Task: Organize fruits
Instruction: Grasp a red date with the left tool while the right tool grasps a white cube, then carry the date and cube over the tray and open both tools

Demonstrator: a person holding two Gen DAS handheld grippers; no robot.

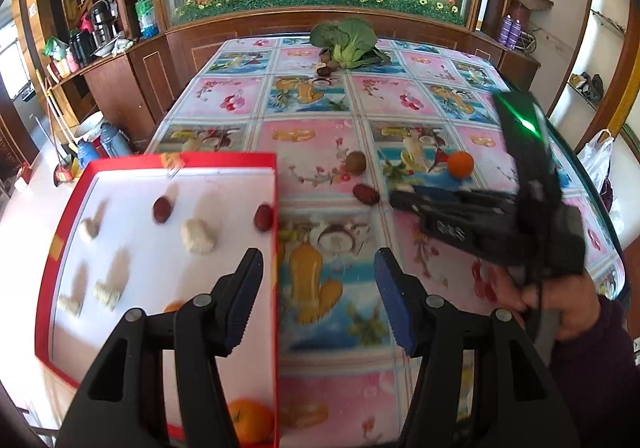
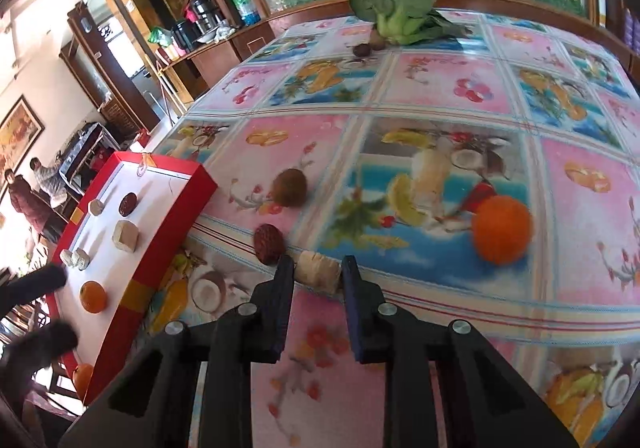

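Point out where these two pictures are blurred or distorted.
Left wrist view: motion blur smears the pale pieces in the red tray and the right claw; bright glare off the glass behind. Right wrist view: sharper, slight blur on the orange; fisheye curves the table edge in both.

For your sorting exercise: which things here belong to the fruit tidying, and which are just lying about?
Job: red tray, orange, kiwi, red date, pale piece between the right gripper fingers.
Lying about: leafy greens, thermos flasks.
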